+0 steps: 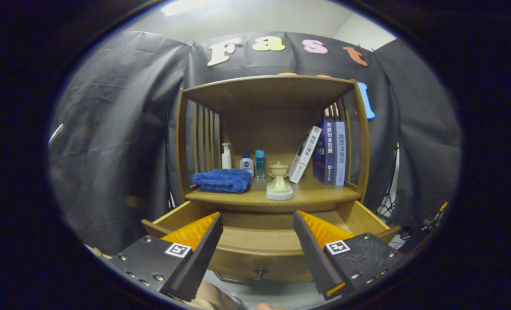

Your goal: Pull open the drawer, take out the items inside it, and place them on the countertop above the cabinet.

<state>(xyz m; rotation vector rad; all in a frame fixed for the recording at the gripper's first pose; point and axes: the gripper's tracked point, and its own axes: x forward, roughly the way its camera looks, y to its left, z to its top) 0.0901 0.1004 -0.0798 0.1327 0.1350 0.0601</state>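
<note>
A wooden cabinet stands ahead of me with its drawer (255, 245) pulled out toward me; a small dark knob (260, 272) sits on the drawer front. The drawer's inside is mostly hidden behind my fingers and its front wall. My gripper (257, 221) hangs open above the drawer's front edge, with nothing between its fingers. On the countertop (315, 194) just beyond lie a folded blue towel (223, 180) to the left and a pale ceramic lidded piece (279, 184) at the middle.
At the back of the countertop stand a white pump bottle (226, 156), a small white-and-blue bottle (247, 163) and a blue bottle (260, 162). Several books (330, 153) lean on the right. A shelf roof and slatted sides enclose the space.
</note>
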